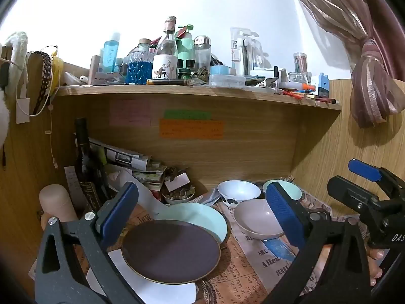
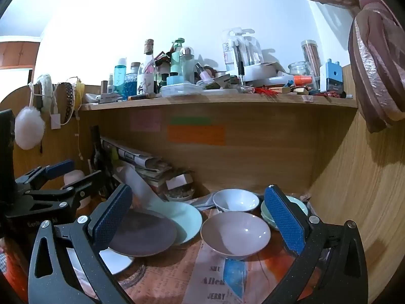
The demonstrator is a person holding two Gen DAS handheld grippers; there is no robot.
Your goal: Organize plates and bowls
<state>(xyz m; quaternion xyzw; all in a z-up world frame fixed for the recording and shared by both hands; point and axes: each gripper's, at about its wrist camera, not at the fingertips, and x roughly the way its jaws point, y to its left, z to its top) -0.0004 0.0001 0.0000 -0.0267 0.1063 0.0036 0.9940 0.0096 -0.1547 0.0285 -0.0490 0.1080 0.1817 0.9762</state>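
A dark purple plate (image 1: 170,249) lies on a mint plate (image 1: 202,217), with a white plate (image 1: 152,288) partly under both. To their right stand a pale pink bowl (image 1: 258,217), a white bowl with black patches (image 1: 239,190) and a mint bowl (image 1: 291,188). My left gripper (image 1: 202,192) hangs open above the plates, holding nothing. My right gripper (image 2: 200,190) is open and empty over the pink bowl (image 2: 235,233), beside the dark plate (image 2: 144,235). Each gripper shows in the other's view, the right gripper (image 1: 351,177) and the left gripper (image 2: 71,174).
A crowded shelf (image 1: 197,90) of bottles and jars overhangs the desk nook. A dark wine bottle (image 1: 84,157), stacked newspapers (image 1: 131,159) and a small dish of trinkets (image 1: 178,195) fill the back left. Wooden walls close both sides. A curtain (image 1: 374,81) hangs at the right.
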